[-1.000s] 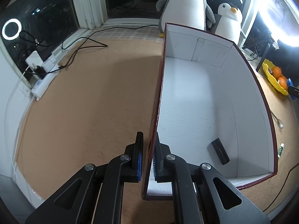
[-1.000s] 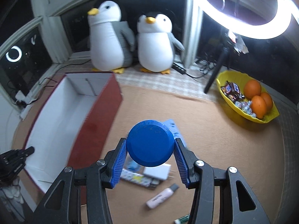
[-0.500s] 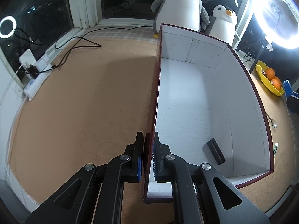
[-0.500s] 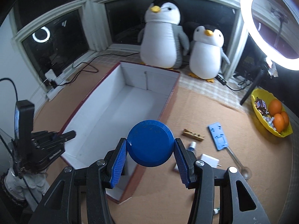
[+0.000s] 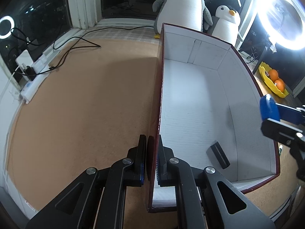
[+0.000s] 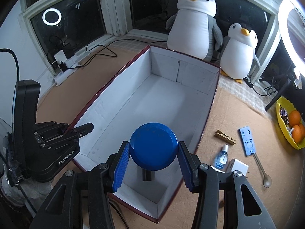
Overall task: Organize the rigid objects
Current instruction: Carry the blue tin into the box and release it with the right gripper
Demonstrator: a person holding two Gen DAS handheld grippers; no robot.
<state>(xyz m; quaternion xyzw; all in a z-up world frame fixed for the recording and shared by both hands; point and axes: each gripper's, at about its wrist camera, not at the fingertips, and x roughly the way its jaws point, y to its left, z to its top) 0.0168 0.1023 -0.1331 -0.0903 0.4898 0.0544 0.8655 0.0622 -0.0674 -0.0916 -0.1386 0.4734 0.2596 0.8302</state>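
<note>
The blue disc point(image 6: 153, 146), a round, flat, lid-like piece, sits clamped across its width between the blue pads of the right tool point(image 6: 153, 158), its flat face turned toward that tool's camera, and it hangs over the near end of the white-lined box point(image 6: 211, 95). It looks like hard moulded plastic: stiff, probably light, with a smooth rim that could slide or pivot on ribbed pads, so the present hold across the widest part of the rim seems the sensible one, and it should take a short drop without harm. The right tool's jaws stand partly apart, exactly as wide as the disc, pressing on its two opposite edges and touching nothing else. Directly beneath the disc, partly hidden by it, a small dark block point(image 5: 218, 154) lies on the box floor. The left tool point(image 5: 151, 152) has its jaws nearly together, pinching the box's red side wall, one finger outside and one inside, seemingly to steady the box. To the right of the right tool, outside the box on the tabletop point(image 6: 228, 110), lie a wooden clothespin point(image 6: 225, 137), a small clear bottle point(image 6: 222, 156), a white cube point(image 6: 238, 165), a flat blue piece point(image 6: 247, 141) and a spoon point(image 6: 264, 173), apparently waiting their turn.
</note>
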